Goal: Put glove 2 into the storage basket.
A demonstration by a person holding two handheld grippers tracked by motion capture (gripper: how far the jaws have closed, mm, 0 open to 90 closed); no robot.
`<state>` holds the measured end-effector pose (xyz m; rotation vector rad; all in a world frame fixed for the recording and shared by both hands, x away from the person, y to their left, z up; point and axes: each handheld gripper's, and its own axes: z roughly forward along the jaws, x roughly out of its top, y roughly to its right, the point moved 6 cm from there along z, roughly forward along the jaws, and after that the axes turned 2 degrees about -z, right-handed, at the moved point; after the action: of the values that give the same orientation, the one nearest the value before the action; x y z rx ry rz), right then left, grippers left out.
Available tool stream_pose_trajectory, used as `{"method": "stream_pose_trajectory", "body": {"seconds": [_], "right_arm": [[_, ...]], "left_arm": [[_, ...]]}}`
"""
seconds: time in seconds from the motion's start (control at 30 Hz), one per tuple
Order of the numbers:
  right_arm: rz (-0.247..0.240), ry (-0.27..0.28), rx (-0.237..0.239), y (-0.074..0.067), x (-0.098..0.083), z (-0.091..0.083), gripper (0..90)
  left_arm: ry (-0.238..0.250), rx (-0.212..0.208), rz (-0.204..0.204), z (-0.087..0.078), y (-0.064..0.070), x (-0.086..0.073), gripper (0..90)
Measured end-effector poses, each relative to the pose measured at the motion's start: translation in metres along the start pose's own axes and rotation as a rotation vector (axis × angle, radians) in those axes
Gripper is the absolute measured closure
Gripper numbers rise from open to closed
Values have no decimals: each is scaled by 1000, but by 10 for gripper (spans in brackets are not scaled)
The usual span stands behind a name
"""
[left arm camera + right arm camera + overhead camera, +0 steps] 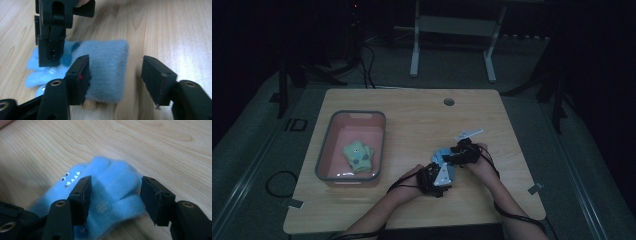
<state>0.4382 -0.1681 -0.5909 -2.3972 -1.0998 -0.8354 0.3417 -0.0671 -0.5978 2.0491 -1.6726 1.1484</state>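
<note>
- Two grippers on one blue fleece glove (443, 159), which lies flat on the wooden table (412, 120) right of the grey-rimmed bin (328, 150), well apart from it.
- Your left gripper (113, 77) has its jaws half open around the glove's grey-blue cuff end. One pad sits against the fleece, the other stands clear over bare wood, so nothing is clamped.
- Your right gripper (115, 195) is half open too, straddling the finger end by the little printed face. The fleece sits between the pads, but I can't see them pressing it.
- Biggest risk, I'd say: close the left side as it stands and you only catch the cuff's edge. Fleece is soft and slippery, so it'll likely pull out the moment you lift.
- Same on the right: pinch one finger only and the rest droops.
- Your grippers are close together, and the right one already hangs just over the glove in the left gripper view. Jaws could knock together.
- A green glove pair (358, 154) already lies in the bin, so a sloppy drop could snag the rim.
</note>
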Motion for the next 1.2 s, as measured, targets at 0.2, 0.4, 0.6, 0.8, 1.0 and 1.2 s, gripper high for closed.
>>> {"method": "stream_pose_trajectory", "body": {"seconds": [0.2, 0.4, 0.6, 0.8, 1.0, 1.2], "right_arm": [[-13, -1, -20, 1, -2, 2, 398], [-23, 1, -28, 0, -3, 2, 408], [-21, 12, -26, 2, -4, 2, 374], [-11, 11, -22, 4, -4, 4, 379], [7, -21, 60, -7, -2, 4, 697], [39, -7, 90, -11, 2, 2, 761]], "left_arm": [[-25, 37, -18, 3, -4, -3, 543], [-30, 39, -35, 3, -6, -2, 638], [-41, 26, -47, 3, -8, -1, 674], [-41, 15, -58, 3, -10, -1, 692], [-48, 8, -44, 2, -11, 0, 735], [-57, 1, -54, -4, -12, 1, 756]]}}
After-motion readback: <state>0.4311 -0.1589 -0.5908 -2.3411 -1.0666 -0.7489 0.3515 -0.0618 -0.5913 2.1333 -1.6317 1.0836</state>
